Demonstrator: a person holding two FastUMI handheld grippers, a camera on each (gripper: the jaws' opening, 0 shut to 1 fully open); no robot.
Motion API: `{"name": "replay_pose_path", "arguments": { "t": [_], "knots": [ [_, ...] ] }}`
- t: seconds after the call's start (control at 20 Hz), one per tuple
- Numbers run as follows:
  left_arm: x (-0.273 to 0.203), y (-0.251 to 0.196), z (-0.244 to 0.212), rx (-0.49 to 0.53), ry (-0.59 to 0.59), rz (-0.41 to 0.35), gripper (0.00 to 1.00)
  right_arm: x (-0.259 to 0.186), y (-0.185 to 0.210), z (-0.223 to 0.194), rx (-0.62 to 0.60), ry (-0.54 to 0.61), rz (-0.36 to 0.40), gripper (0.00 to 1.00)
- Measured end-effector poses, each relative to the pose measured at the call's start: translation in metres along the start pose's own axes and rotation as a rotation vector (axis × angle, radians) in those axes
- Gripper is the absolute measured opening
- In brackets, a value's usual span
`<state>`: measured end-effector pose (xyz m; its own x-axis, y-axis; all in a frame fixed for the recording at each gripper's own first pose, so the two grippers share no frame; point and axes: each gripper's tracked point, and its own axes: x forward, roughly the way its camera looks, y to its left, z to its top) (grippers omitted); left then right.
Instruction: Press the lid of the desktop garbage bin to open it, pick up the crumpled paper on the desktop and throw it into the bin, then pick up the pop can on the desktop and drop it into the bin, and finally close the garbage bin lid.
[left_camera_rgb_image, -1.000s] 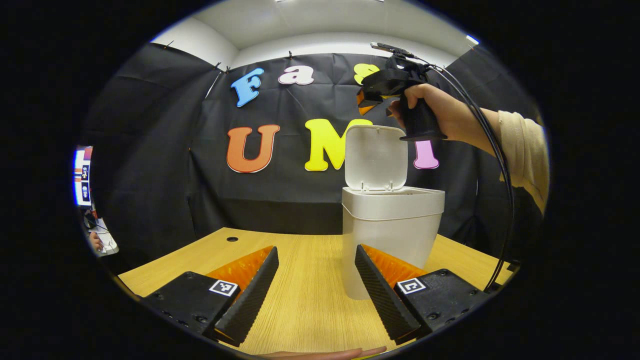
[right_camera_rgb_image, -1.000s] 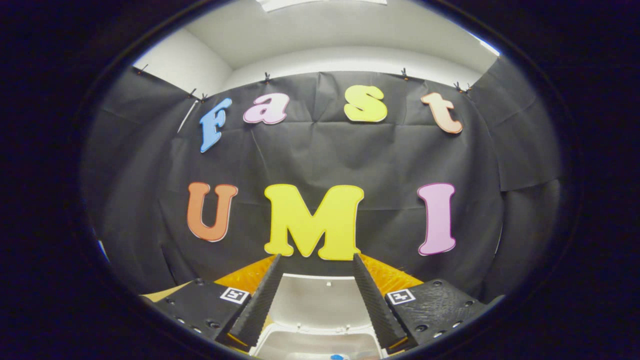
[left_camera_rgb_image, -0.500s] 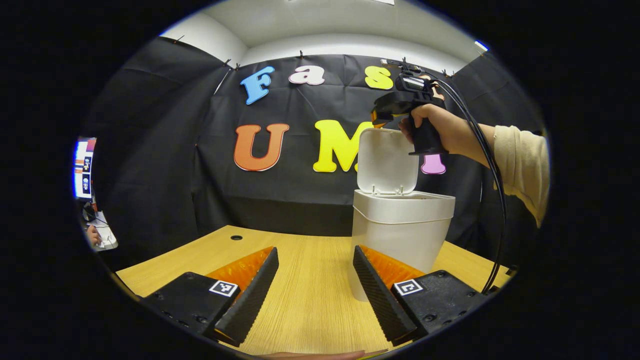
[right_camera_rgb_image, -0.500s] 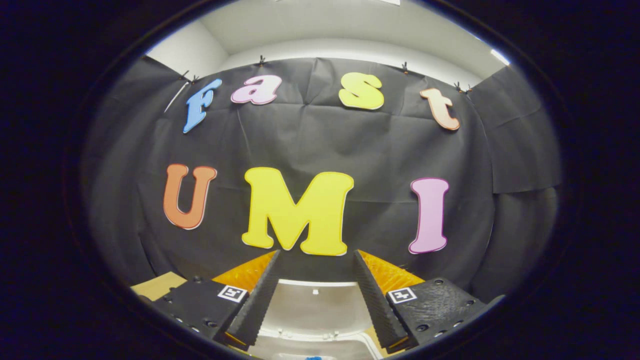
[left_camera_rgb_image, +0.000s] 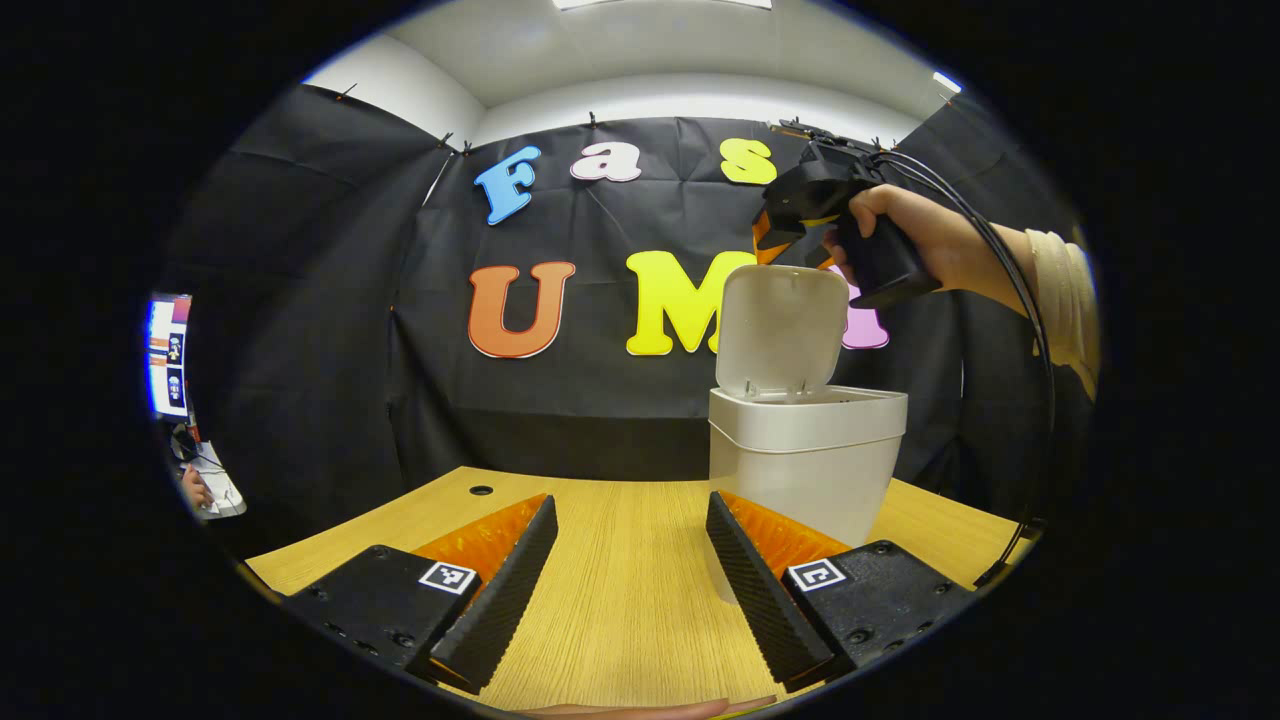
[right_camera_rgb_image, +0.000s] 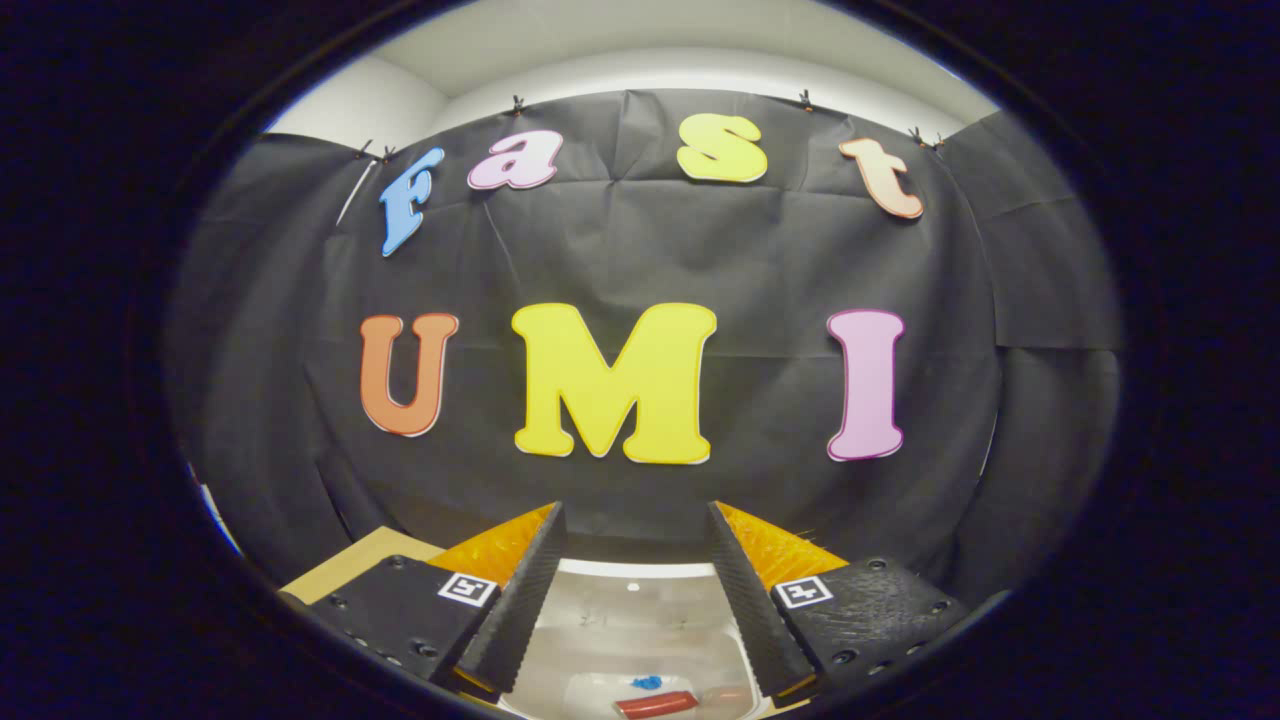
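Observation:
The white bin (left_camera_rgb_image: 805, 455) stands on the wooden table (left_camera_rgb_image: 620, 590), right of centre, with its lid (left_camera_rgb_image: 780, 330) raised and leaning slightly forward. A hand (left_camera_rgb_image: 925, 240) holds my right gripper (left_camera_rgb_image: 795, 250) at the lid's top edge, tilted downward. In the right gripper view that gripper (right_camera_rgb_image: 635, 590) is open, and the lid's top edge (right_camera_rgb_image: 630, 572) lies between its fingers. Below it the inside of the bin shows a red pop can (right_camera_rgb_image: 655, 704) and a blue scrap (right_camera_rgb_image: 647, 683). My left gripper (left_camera_rgb_image: 630, 590) hovers low over the table, open, with nothing between its fingers, just in front of the bin.
A cable (left_camera_rgb_image: 1035, 400) hangs from the right gripper down past the bin's right side. The table has a small round hole (left_camera_rgb_image: 481, 490) at its back left. A monitor (left_camera_rgb_image: 165, 355) glows at the far left. A hand (left_camera_rgb_image: 640, 710) shows at the bottom edge.
The right gripper has come down to the lid's top edge and tilted downward, bringing the bin's inside into its view. The lid leans a little forward. The left gripper has barely moved.

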<state>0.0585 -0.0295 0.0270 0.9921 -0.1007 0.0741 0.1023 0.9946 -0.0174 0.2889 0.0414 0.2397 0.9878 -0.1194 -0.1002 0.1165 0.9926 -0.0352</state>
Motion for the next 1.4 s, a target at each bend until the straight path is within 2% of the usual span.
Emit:
{"name": "replay_pose_path", "arguments": {
  "t": [0.05, 0.1, 0.2, 0.45, 0.7, 0.75, 0.85, 0.9, 1.1, 1.15, 1.2, 1.25, 1.4],
  "knots": [
    [0.000, 0.002, -0.002, -0.004, 0.004, -0.001, 0.97, -0.004, 0.001, -0.009, -0.005, 0.033, 0.008, 0.84],
    [0.002, 0.001, -0.002, -0.008, 0.006, -0.008, 0.97, -0.008, 0.001, -0.019, -0.016, 0.073, 0.009, 0.83],
    [0.003, 0.002, -0.008, -0.020, 0.021, -0.016, 0.97, -0.015, 0.002, -0.043, -0.029, 0.156, 0.010, 0.83],
    [0.009, 0.010, -0.016, -0.040, 0.057, 0.024, 0.97, -0.036, 0.011, -0.114, -0.017, 0.376, 0.039, 0.82],
    [0.007, 0.016, -0.016, -0.019, 0.052, 0.051, 0.97, -0.049, 0.009, -0.156, 0.004, 0.537, 0.024, 0.85],
    [0.007, 0.015, -0.014, -0.018, 0.046, 0.049, 0.97, -0.052, 0.009, -0.163, 0.009, 0.562, 0.023, 0.83],
    [0.008, 0.018, -0.015, -0.016, 0.041, 0.053, 0.97, -0.052, 0.009, -0.160, -0.009, 0.559, 0.031, 0.87],
    [0.009, 0.020, -0.016, -0.017, 0.045, 0.057, 0.97, -0.054, 0.008, -0.160, -0.007, 0.564, 0.033, 0.82],
    [0.012, 0.021, -0.021, -0.030, 0.061, 0.059, 0.97, -0.055, 0.007, -0.162, -0.011, 0.547, 0.043, 0.87],
    [0.012, 0.021, -0.022, -0.031, 0.064, 0.059, 0.97, -0.056, 0.007, -0.162, -0.011, 0.537, 0.044, 0.85],
    [0.012, 0.022, -0.023, -0.029, 0.067, 0.062, 0.97, -0.055, 0.007, -0.162, -0.014, 0.530, 0.047, 0.88],
    [0.012, 0.022, -0.023, -0.028, 0.068, 0.063, 0.97, -0.056, 0.006, -0.163, -0.015, 0.521, 0.051, 0.85],
    [0.012, 0.021, -0.023, -0.022, 0.065, 0.064, 0.97, -0.055, 0.006, -0.163, -0.018, 0.473, 0.066, 0.88]
  ]
}}
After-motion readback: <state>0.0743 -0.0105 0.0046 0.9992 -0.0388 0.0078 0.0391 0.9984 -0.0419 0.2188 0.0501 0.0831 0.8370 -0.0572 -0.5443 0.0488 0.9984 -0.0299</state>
